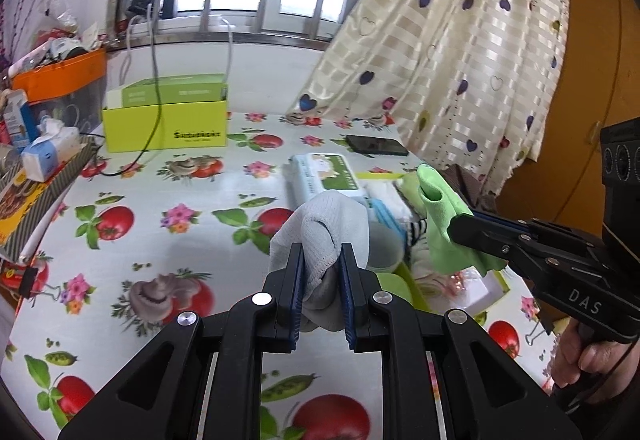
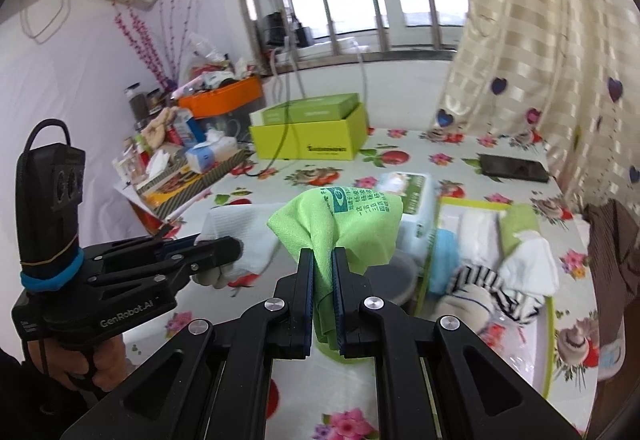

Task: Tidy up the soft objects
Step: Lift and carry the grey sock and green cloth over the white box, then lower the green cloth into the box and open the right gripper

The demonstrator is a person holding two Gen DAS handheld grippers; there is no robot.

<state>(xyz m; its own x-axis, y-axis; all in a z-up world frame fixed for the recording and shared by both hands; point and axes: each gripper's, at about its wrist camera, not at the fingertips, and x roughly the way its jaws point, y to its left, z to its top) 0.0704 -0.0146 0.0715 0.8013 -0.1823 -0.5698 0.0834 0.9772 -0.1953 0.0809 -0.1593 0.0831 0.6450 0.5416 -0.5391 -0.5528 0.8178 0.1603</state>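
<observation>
Left wrist view puts your left tool [image 1: 322, 260] right under the lens, its blue-padded jaws clenched on a bunched pale grey knitted sock [image 1: 320, 228] that stands up above them and clear of the bench [image 1: 152, 224]. Right wrist view shows your right tool [image 2: 323, 268] pinched fully together on a thin lime-green microfibre cloth with dark green printed lettering [image 2: 340, 224], which balloons over the tips and hangs in a fold between the pads.

Both pieces are limp, so carry them high enough that the loose tails do not drag across the glossy tomato-and-flower oilcloth. I'd judge the destination to be the shallow white tray with a lime-green rim [image 2: 550, 324] just beyond the cloth. Lower each piece until it slumps onto the pile there before you let go, one tool at a time, and mind that the knit does not snag on the ribbed pads.

Already heaped in that tray are a black-and-white striped sock [image 2: 480, 280], a crumpled white cloth [image 2: 528, 264] and a pale blue fabric piece [image 2: 444, 260]. Behind them lies a soft white-and-green wet-wipe pack [image 1: 326, 175], then a flat black phone [image 1: 376, 145], and farthest a rigid yellow-green cardboard box [image 1: 168, 129].
</observation>
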